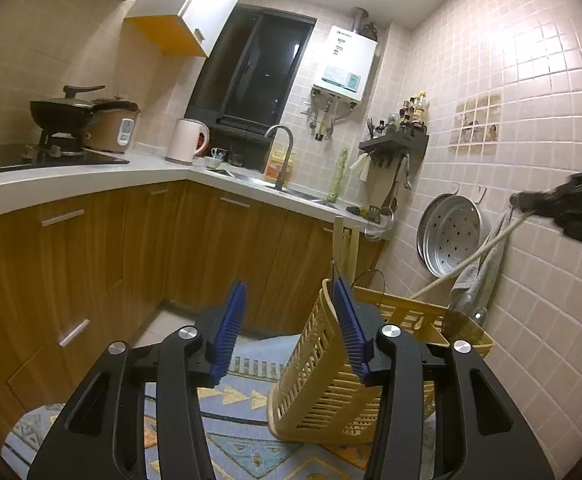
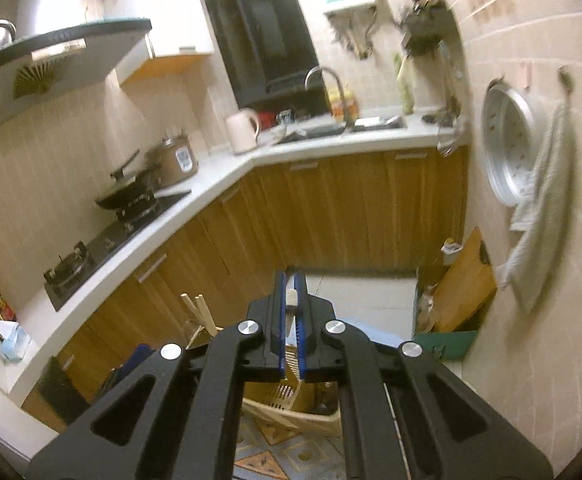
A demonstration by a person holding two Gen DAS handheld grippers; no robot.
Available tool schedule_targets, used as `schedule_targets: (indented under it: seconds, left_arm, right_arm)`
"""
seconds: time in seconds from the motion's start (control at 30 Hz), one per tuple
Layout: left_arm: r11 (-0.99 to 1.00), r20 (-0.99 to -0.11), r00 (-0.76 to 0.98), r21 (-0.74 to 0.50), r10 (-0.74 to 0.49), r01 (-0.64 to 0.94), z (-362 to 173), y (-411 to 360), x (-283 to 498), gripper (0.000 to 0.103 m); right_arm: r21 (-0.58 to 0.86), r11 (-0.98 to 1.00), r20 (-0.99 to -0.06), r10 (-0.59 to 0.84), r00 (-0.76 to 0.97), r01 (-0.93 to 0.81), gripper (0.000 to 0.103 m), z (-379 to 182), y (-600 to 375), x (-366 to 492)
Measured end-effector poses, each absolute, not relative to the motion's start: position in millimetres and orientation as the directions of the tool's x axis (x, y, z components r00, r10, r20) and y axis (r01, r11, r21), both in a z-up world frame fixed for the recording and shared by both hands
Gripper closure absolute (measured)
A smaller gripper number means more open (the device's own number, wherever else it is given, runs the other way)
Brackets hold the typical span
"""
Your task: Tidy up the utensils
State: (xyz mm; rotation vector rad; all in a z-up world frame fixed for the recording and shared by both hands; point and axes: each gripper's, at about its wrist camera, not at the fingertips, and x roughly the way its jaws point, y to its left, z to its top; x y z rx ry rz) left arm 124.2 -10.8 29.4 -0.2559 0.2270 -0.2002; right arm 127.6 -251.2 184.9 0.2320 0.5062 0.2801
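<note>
A yellow slatted basket [image 1: 323, 380] hangs tilted over the rug, with wooden chopsticks [image 1: 345, 246] sticking up from it. My left gripper [image 1: 291, 312] is open: the basket's side wall stands between its blue pads, the right pad lies against it and the left pad is well apart. At the right edge my right gripper [image 1: 525, 202] is shut on a long pale-handled utensil [image 1: 471, 256], whose lower end runs down behind the basket's far rim. In the right wrist view the right gripper [image 2: 289, 280] pinches that pale handle [image 2: 291, 298] above the basket [image 2: 291, 416] and chopsticks [image 2: 199, 308].
An L-shaped white counter [image 1: 91, 184] over wooden cabinets carries a hob with a pan [image 1: 63, 110], a kettle [image 1: 185, 140] and a sink [image 1: 291, 192]. On the tiled right wall hang a steel steamer tray [image 1: 451, 236] and a grey towel [image 2: 539, 216]. A cutting board [image 2: 467, 280] leans over a green box [image 2: 447, 344].
</note>
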Motion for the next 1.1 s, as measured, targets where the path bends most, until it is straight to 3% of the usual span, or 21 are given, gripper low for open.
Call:
schedule_targets:
  seconds: [0.27, 0.57, 0.8, 0.83, 0.9, 0.93, 0.97, 1.1]
  left_arm:
    - [0.964, -0.182, 0.961, -0.205, -0.21, 0.172, 28.4, -23.1, 116.9, 0.055]
    - [0.978, -0.15, 0.969, -0.101, -0.199, 0.185, 28.7, -42.5, 106.1, 0.048]
    - [0.979, -0.158, 0.969, -0.1, -0.192, 0.177, 28.2, -40.7, 108.4, 0.043]
    - [0.979, -0.16, 0.968, -0.102, -0.192, 0.177, 28.1, -39.8, 109.0, 0.043]
    - [0.978, -0.163, 0.968, -0.11, -0.193, 0.176, 27.9, -37.9, 109.7, 0.042]
    - [0.978, -0.166, 0.967, -0.114, -0.194, 0.177, 27.9, -37.2, 110.0, 0.041]
    - [0.977, -0.167, 0.967, -0.117, -0.194, 0.176, 27.5, -36.2, 109.7, 0.04]
    - [0.979, -0.171, 0.967, -0.103, -0.19, 0.175, 28.1, -36.7, 110.8, 0.037]
  right_arm:
    - [0.287, 0.941, -0.372, 0.283, 0.884, -0.18, 0.1, 211.4, -276.1, 69.3]
    - [0.258, 0.956, -0.524, 0.257, 0.812, -0.137, 0.1, 176.8, -260.9, 89.4]
    - [0.29, 0.944, -0.58, 0.306, 0.755, -0.159, 0.098, 155.5, -248.0, 117.4]
    - [0.295, 0.941, -0.584, 0.315, 0.748, -0.166, 0.096, 154.2, -246.3, 119.1]
    - [0.297, 0.939, -0.592, 0.324, 0.737, -0.174, 0.077, 152.7, -243.3, 119.4]
    - [0.298, 0.938, -0.58, 0.327, 0.746, -0.179, 0.055, 153.6, -243.3, 116.1]
    - [0.297, 0.937, -0.555, 0.325, 0.766, -0.182, 0.046, 155.2, -244.0, 110.6]
    - [0.324, 0.93, -0.507, 0.325, 0.798, -0.173, 0.046, 155.8, -250.1, 85.6]
